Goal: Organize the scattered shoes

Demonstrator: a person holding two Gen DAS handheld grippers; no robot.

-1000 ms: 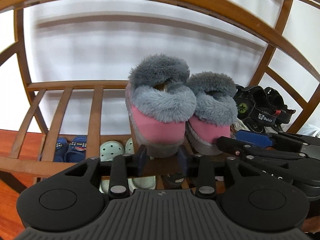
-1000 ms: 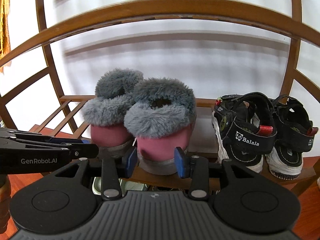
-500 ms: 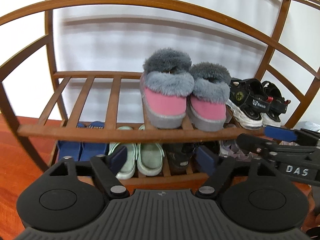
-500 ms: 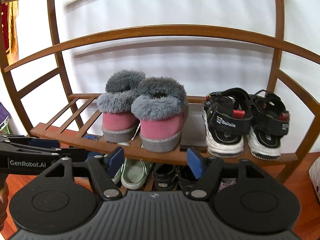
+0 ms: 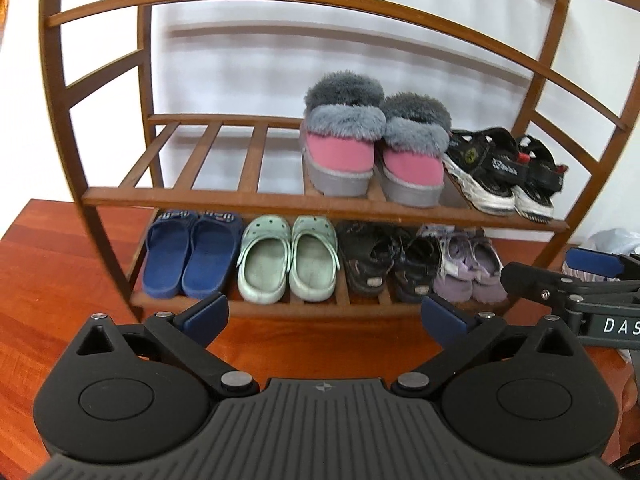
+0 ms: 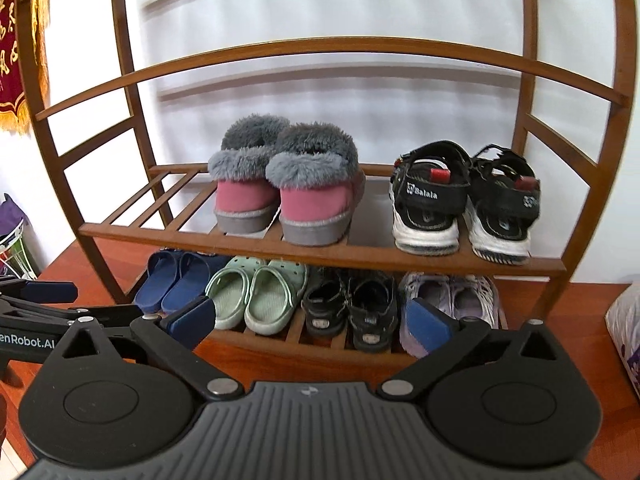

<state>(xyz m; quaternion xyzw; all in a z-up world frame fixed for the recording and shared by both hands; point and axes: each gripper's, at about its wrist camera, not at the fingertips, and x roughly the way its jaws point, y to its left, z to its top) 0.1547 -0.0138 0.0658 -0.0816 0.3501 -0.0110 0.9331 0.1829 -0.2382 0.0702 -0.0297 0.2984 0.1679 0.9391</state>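
Note:
A pair of pink slippers point(image 5: 340, 156) with grey fur cuffs stands heels-out on the middle shelf point(image 5: 200, 200) of a wooden shoe rack, next to black sandals point(image 5: 500, 172). Both grippers are drawn back from the rack, over the red wood floor. My left gripper point(image 5: 325, 316) has its jaws opening wide, with nothing between them. In the right wrist view the slippers point(image 6: 316, 208) sit left of the sandals point(image 6: 460, 200) on that shelf point(image 6: 360, 258). My right gripper point(image 6: 309, 318) is also opening wide and holds nothing.
The bottom shelf holds blue slides point(image 5: 188, 252), green clogs point(image 5: 288, 264), black shoes point(image 5: 384, 264) and purple sandals point(image 5: 468, 268). The middle shelf's left half shows bare slats. A white bag point(image 5: 612, 240) lies right of the rack, a red banner point(image 6: 12, 40) hangs left.
Both grippers let go of the pink slippers' heels, opened wide and pulled back from the rack. The slippers stay on the middle shelf, and the bottom shelf has come into view.

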